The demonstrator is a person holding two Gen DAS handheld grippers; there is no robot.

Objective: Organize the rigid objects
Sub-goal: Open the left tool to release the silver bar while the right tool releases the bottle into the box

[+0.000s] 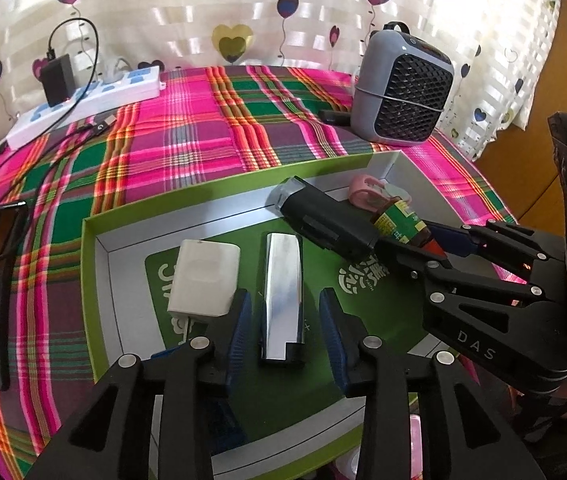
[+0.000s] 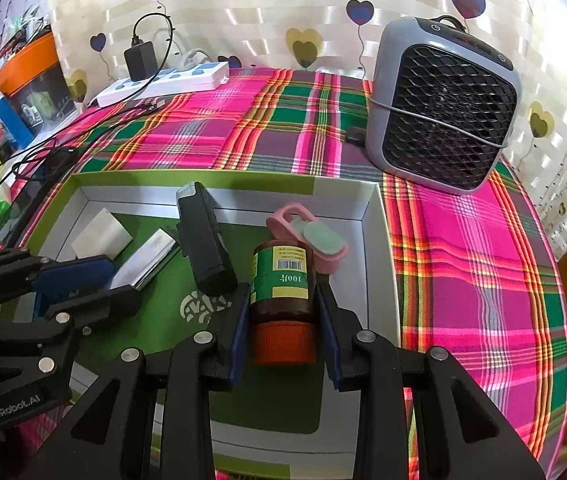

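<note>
Both grippers work over a shallow green-rimmed box (image 1: 91, 264) that lies on a worktop covered with a pink and green plaid cloth (image 1: 187, 136).

The left gripper (image 1: 285, 320) stands spread, its blue pads to either side of a chrome bar-shaped object (image 1: 283, 296) without pressing on it. The bar lies flat on the box floor, lengthwise between the pads, beside a white rectangular block (image 1: 205, 278). The placement reads as a deliberate row: block, then bar, set parallel.

The right gripper (image 2: 283, 316) pinches a brown bottle (image 2: 281, 280) with a green label and orange cap. The bottle is held across its body, cap toward the camera, base pointing into the box. It appears to be low over the box floor; whether it touches cannot be told. Holding it by the body leaves the base free to go down first, which suits setting it into the remaining free space.

A black device (image 2: 203, 240) lies diagonally in the middle of the box, just left of the bottle, and breaks the parallel order. A pink case with pale green discs (image 2: 311, 240) sits in the far right corner, directly ahead of the bottle and close to it. These two narrow the room for the bottle.

Outside the box stand a grey fan heater (image 2: 443, 104) at the far right, a white power strip (image 2: 163, 80) with a black adapter at the far left, and loose cables; none obstruct the box.
</note>
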